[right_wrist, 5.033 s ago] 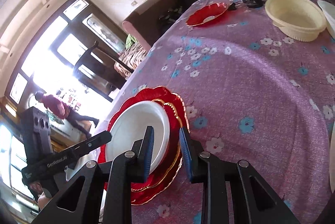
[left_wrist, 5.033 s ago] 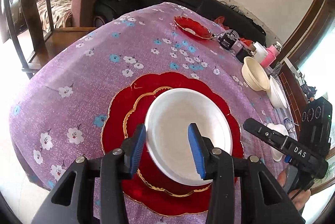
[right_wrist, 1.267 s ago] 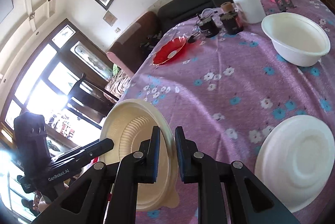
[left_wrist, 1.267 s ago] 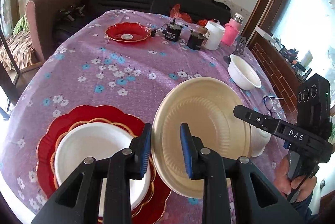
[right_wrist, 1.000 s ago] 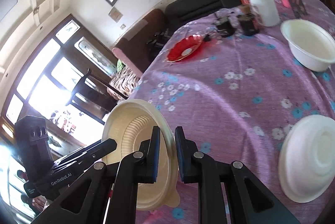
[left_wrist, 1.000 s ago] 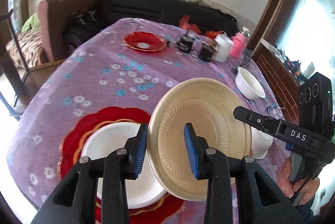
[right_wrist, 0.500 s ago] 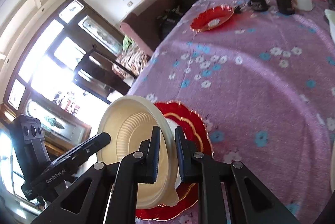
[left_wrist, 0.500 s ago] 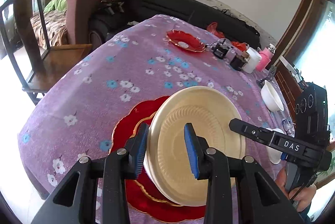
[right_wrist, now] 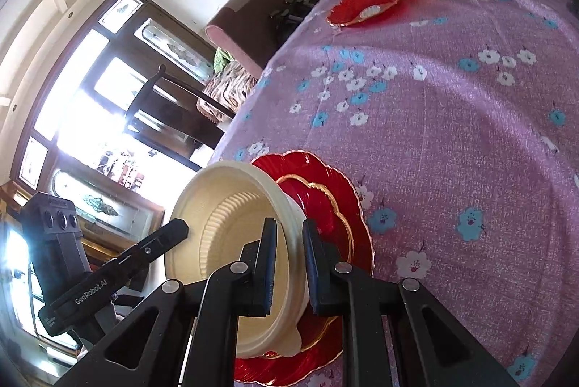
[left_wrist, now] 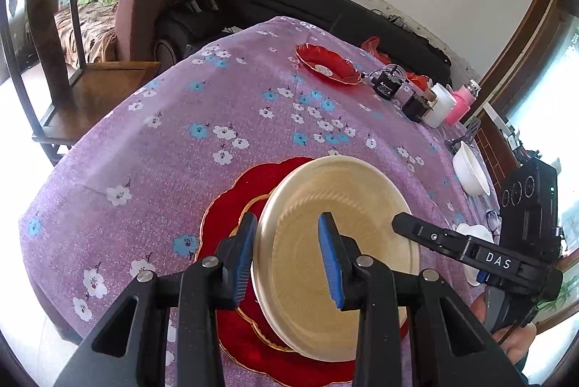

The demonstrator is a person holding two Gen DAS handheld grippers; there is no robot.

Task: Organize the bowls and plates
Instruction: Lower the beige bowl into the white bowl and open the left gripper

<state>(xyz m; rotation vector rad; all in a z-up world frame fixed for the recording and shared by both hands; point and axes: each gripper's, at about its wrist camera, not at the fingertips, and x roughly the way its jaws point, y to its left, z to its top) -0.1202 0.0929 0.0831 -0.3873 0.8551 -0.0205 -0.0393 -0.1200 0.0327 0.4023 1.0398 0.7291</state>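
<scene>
Two grippers meet over the red plate (left_wrist: 231, 206). The right gripper (right_wrist: 289, 264) has its fingers pinching the rim of the cream bowl (left_wrist: 336, 235), tilted just above the stack, likely to nest it there. The left gripper (left_wrist: 287, 256) waits with fingers spread either side of the near rim. A smaller red dish (left_wrist: 327, 64), jars and a white bowl (left_wrist: 470, 171) sit well apart on the tabletop (left_wrist: 217, 104), blocking nothing.

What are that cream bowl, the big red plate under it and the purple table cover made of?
The cream bowl looks like thin matte disposable pulp or foam, with ribbed walls. The big red plate seems glossy plastic or glazed ware, scalloped, with gold trim. The purple table cover appears to be woven, flower-printed cloth.
</scene>
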